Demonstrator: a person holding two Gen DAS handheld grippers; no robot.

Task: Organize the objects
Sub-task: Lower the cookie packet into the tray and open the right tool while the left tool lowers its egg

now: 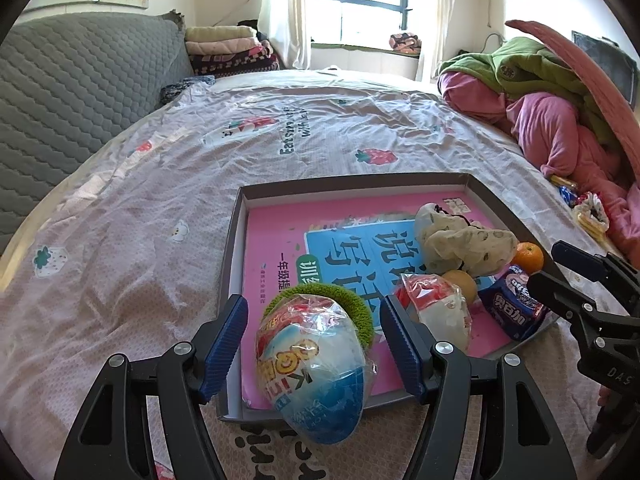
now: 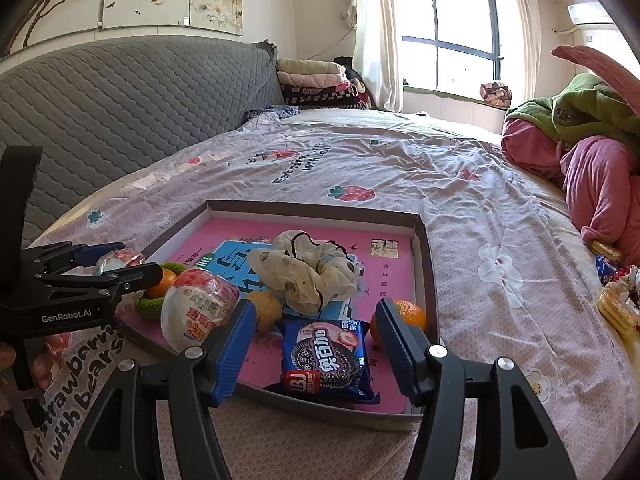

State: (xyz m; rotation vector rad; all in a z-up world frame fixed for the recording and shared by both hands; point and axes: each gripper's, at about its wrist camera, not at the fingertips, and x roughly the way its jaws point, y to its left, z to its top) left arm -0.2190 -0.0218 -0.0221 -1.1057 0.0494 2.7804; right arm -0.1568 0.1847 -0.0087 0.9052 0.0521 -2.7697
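A shallow grey tray (image 1: 352, 183) (image 2: 312, 207) lined with a pink book lies on the bed. My left gripper (image 1: 313, 304) (image 2: 136, 260) is open around a wrapped toy egg (image 1: 316, 364) at the tray's near-left rim, with gaps on both sides. A green fuzzy ring (image 1: 362, 312) (image 2: 152, 306) lies behind the egg. My right gripper (image 2: 316, 304) (image 1: 548, 268) is open around a blue cookie pack (image 2: 324, 360) (image 1: 514, 304) lying in the tray. Also in the tray are a second wrapped egg (image 2: 200, 304), a tangerine (image 2: 400, 318) and a beige cloth bundle (image 2: 308, 276).
Pink and green clothing (image 1: 560, 120) is piled at the right, with loose snacks (image 2: 616, 304) beside it. A grey quilted headboard (image 1: 60, 100) runs along the left. Folded blankets (image 1: 228, 48) sit at the far end by the window.
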